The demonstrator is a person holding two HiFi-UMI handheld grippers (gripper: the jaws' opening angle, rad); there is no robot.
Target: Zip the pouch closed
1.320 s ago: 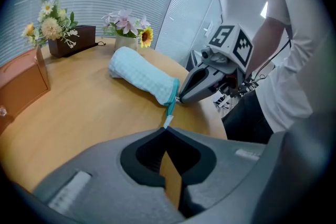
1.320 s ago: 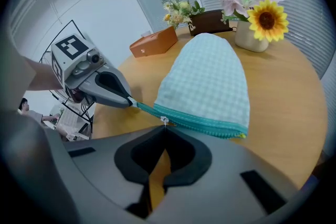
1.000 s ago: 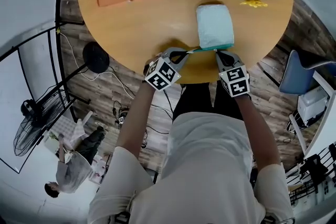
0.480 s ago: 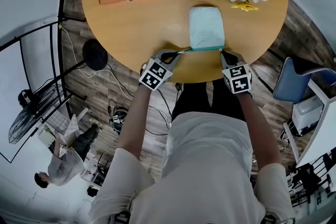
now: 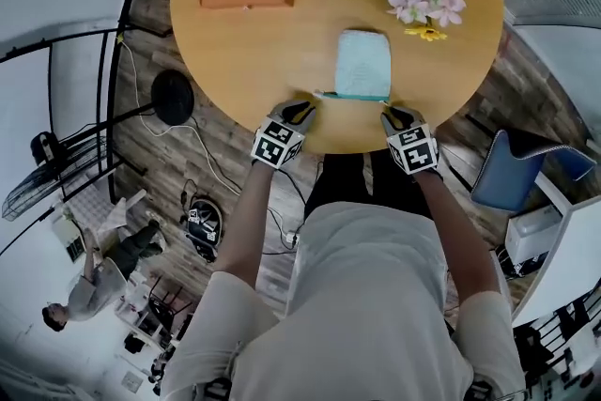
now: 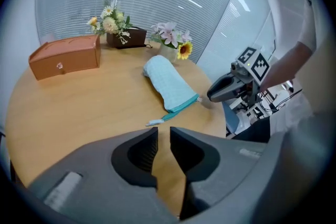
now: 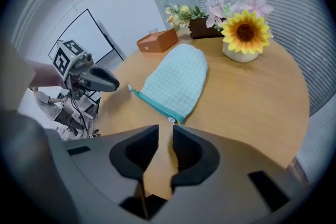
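Item: pale mint checked fabric pouch (image 5: 363, 64) with a teal zipper (image 5: 355, 95).
Location: centre-right of the head view, flat on the round wooden table (image 5: 235, 52), zipper edge toward the lower frame.
Handling: likely light, soft, prone to crumple and slide; pinch the fabric tail at the zipper's left end, draw the slider.
Left gripper (image 5: 302, 111): jaws narrowly parted, empty, lower left of pouch.
Right gripper (image 5: 394, 115): jaws narrowly parted, empty, lower right, clear of pouch.

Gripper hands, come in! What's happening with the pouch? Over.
Left gripper open, empty, clear of the pouch. Right gripper same. Pouch flat on table, zipper looks closed. Nothing blocking it.
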